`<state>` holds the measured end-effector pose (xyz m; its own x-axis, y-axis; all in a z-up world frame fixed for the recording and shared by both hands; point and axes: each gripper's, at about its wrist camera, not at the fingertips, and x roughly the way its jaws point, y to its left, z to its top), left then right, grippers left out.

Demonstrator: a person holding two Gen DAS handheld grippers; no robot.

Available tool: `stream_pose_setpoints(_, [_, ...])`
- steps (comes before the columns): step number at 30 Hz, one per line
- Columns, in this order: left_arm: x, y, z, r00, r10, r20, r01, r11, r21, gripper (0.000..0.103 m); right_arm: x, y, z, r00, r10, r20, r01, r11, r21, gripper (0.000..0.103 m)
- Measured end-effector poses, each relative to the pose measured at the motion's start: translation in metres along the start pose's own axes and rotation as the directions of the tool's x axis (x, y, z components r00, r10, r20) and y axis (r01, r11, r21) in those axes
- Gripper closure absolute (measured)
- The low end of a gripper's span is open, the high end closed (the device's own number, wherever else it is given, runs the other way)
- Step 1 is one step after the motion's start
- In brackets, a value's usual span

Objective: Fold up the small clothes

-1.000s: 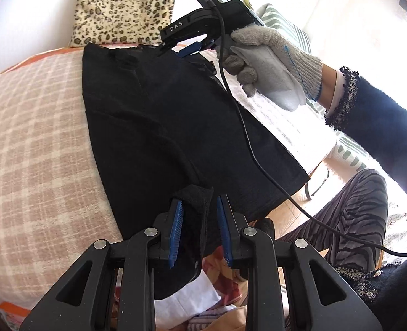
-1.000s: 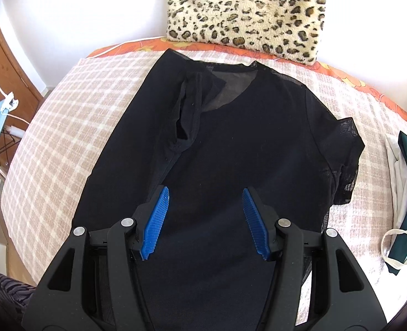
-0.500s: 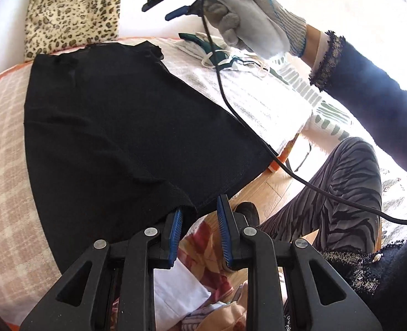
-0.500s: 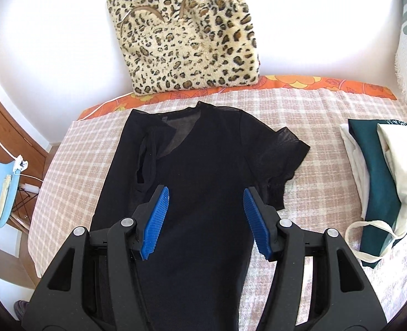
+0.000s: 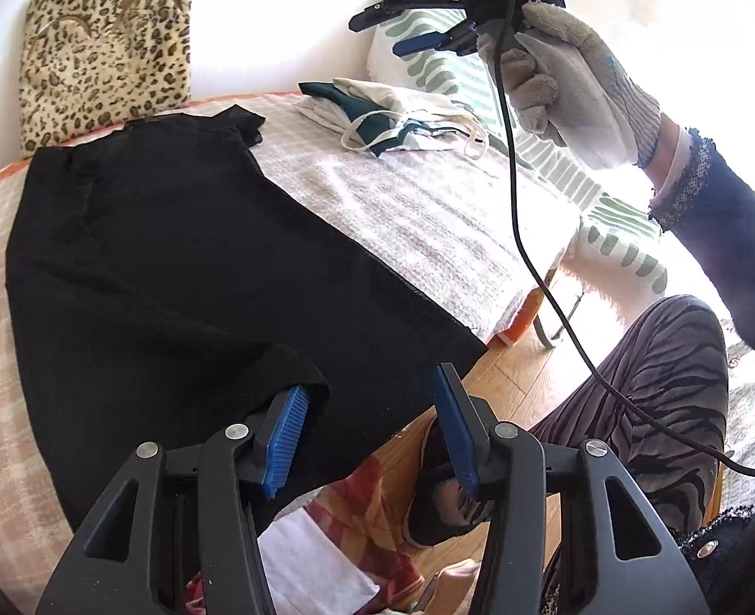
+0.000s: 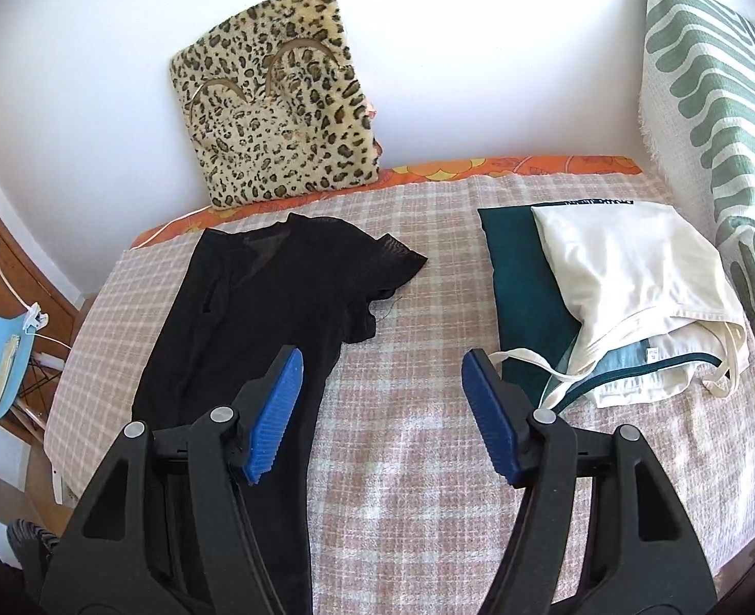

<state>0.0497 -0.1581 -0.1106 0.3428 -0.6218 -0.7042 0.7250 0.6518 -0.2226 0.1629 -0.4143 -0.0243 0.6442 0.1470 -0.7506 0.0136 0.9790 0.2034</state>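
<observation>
A black short-sleeved top (image 5: 172,277) lies flat on the checked bed cover (image 5: 418,210), its hem at the near edge. It also shows in the right wrist view (image 6: 259,318), with one sleeve folded inward. My left gripper (image 5: 367,435) is open and empty just off the hem, where a small fold of black cloth (image 5: 295,364) sits by its left finger. My right gripper (image 6: 377,410) is open and empty, held high above the bed; it shows in the left wrist view (image 5: 408,31) in a gloved hand.
A pile of folded clothes, dark green and white (image 6: 608,297), lies on the bed's right side. A leopard-print cushion (image 6: 275,118) leans on the wall. A green-striped pillow (image 6: 726,102) stands at far right. The person's striped-trousered leg (image 5: 659,400) is beside the bed edge.
My left gripper has opened and let go of the black top's hem. My right gripper has risen and pulled back from over the top, swinging toward the folded pile.
</observation>
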Motion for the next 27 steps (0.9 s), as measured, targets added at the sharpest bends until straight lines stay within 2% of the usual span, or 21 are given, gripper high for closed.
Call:
stream_pose_setpoints(3, [0.005,-0.015,0.000,0.998,0.057,-0.018,-0.056,0.997,0.058,0.053,0.002,-0.014,-0.002,1.000,-0.004,-0.005,0.004,1.000,0.017,0.035])
stream_pose_setpoints(6, [-0.008,-0.012,-0.016,0.992,0.123,-0.037,-0.120,0.989,0.084,0.053,0.008,-0.013,-0.008,0.999,0.020,-0.026,-0.020,1.000,0.011,0.035])
stream_pose_setpoints(9, [-0.034,0.006,-0.038,0.976,0.209,-0.067,-0.205,0.977,0.059,0.053,0.011,0.005,-0.018,0.997,0.063,-0.040,-0.065,0.997,-0.031,0.035])
stream_pose_setpoints(12, [-0.069,0.027,-0.060,0.957,0.287,-0.048,-0.289,0.957,-0.022,0.053,0.016,0.037,-0.032,0.990,0.121,-0.079,-0.127,0.989,-0.078,0.035])
stream_pose_setpoints(14, [-0.081,0.036,-0.071,0.939,0.340,-0.043,-0.342,0.939,-0.027,0.052,0.020,0.062,-0.045,0.981,0.154,-0.117,-0.168,0.978,-0.121,0.035])
stream_pose_setpoints(16, [-0.080,0.042,-0.076,0.925,0.378,-0.050,-0.379,0.925,-0.031,0.052,0.026,0.085,-0.063,0.964,0.200,-0.174,-0.225,0.965,-0.138,0.035])
stream_pose_setpoints(18, [-0.075,0.046,-0.077,0.923,0.384,-0.034,-0.385,0.922,-0.043,0.052,0.033,0.103,-0.084,0.938,0.248,-0.242,-0.283,0.952,-0.120,0.035])
stream_pose_setpoints(20, [-0.063,0.046,-0.076,0.916,0.400,-0.026,-0.400,0.916,-0.014,0.052,0.043,0.119,-0.110,0.906,0.278,-0.319,-0.323,0.941,-0.097,0.035])
stream_pose_setpoints(24, [-0.040,0.052,-0.079,0.912,0.407,-0.059,-0.406,0.914,0.016,0.054,0.057,0.144,-0.158,0.862,0.253,-0.440,-0.331,0.938,-0.107,0.041])
stream_pose_setpoints(27, [-0.037,0.052,-0.081,0.897,0.441,-0.032,-0.439,0.897,0.051,0.069,0.063,0.156,-0.181,0.855,0.200,-0.478,-0.303,0.941,-0.149,0.043])
